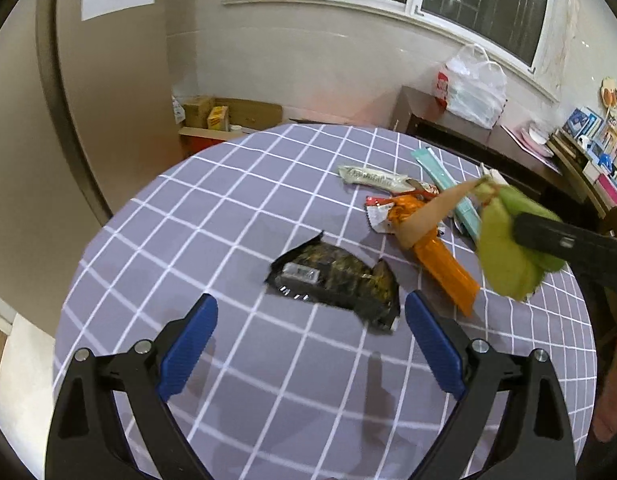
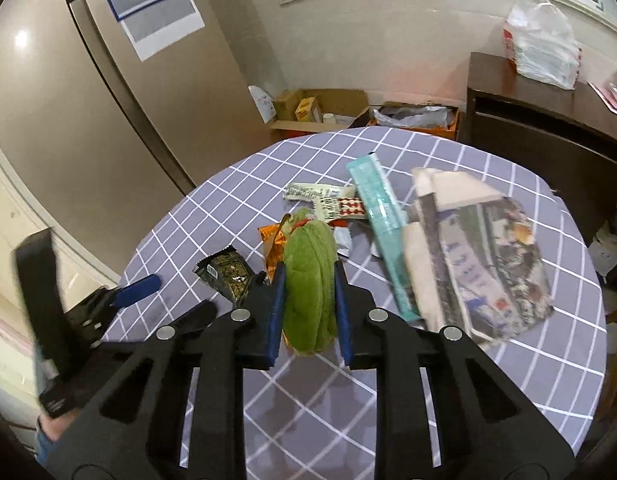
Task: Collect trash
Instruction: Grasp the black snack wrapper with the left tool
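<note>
My right gripper [image 2: 308, 292] is shut on a green crumpled wrapper [image 2: 308, 280] and holds it above the table; the wrapper also shows in the left wrist view [image 1: 508, 248], with a tan paper flap [image 1: 432, 212] hanging from it. My left gripper [image 1: 310, 316] is open and empty, just short of a black snack wrapper [image 1: 340, 280] lying on the checked tablecloth [image 1: 228, 220]. Behind lie an orange wrapper [image 1: 444, 268], a red-and-white wrapper [image 1: 378, 208], a white wrapper [image 1: 372, 178] and a teal packet [image 1: 440, 172].
A folded newspaper [image 2: 480, 252] lies on the right of the table beside the teal packet [image 2: 382, 220]. Cardboard boxes [image 2: 320, 110] stand on the floor behind the table. A dark cabinet [image 2: 548, 120] with a plastic bag [image 2: 542, 44] stands at the right.
</note>
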`<state>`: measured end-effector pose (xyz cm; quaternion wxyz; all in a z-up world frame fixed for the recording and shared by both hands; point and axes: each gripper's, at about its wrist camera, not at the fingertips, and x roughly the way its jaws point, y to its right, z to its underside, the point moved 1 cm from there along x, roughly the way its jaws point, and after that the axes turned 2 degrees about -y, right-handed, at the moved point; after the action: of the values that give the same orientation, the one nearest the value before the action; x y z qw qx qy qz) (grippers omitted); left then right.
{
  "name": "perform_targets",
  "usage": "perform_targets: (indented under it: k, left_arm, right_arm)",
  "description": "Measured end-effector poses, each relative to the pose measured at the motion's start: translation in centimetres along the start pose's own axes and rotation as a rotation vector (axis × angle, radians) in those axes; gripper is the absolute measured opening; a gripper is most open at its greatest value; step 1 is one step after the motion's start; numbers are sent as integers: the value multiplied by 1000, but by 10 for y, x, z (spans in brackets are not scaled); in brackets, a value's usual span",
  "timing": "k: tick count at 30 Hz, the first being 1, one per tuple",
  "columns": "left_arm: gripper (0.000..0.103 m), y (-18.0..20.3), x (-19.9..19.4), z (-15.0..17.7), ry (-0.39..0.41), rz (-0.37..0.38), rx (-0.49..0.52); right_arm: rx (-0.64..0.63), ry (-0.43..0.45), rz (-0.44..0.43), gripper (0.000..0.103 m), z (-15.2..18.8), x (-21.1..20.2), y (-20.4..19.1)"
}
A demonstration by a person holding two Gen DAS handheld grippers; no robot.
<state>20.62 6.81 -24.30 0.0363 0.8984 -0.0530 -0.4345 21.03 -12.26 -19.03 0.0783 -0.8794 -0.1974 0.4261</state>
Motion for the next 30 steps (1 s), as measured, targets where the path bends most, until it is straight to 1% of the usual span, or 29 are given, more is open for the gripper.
perform_targets:
  k: [3,7,8,9,10,12,13,14,15,16,21,25,26,28,29,30]
  left_arm:
    - [93,6,12,-6,-17,-8,15]
    - [92,14,26,-11,-33,4,55]
    - [89,15,29,-11,-39,13,62]
    - [76,16,31,-11,-47,21,64]
    - [75,18,32,-10,-45,17,76]
    - [67,19,32,-9,-46,27,85]
    - [66,19,31,-8,-45,34,85]
    - [60,18,31,-7,-46,48,83]
    - [27,19,30,-7,-48,66,83]
    - [21,19,29,-6,-48,65,82]
    - [21,13,26,-4,-58,98,40]
    - [22,10,22,2,-60,107,33]
    - [25,10,21,2,-59,102,32]
    - [49,9,19,2,-53,85,25]
    - [78,8,17,1,-43,56,16]
    - [86,7,16,0,-30,38,8]
  right_arm:
    - [16,17,-13,22,2,-14,8]
    - [29,31,-38,22,2,-27,16]
    - [35,36,-48,22,2,-31,19]
    - [40,41,-55,22,3,-34,21]
    - [49,47,-63,22,3,-39,25]
    - [60,57,-78,22,3,-46,29]
    - [65,62,-82,22,3,-48,32]
    - [72,68,-86,22,3,-52,34]
    - [80,73,-92,22,3,-54,37]
    - [89,80,-96,22,3,-58,39]
    - [104,92,-94,22,7,-66,48]
    - [118,96,-93,22,11,-71,56]
    - [120,97,-93,22,12,-72,58]
    - [123,97,-94,22,12,-73,60]
    - [124,97,-93,22,12,-73,61]
    - [125,97,-92,22,12,-73,62]
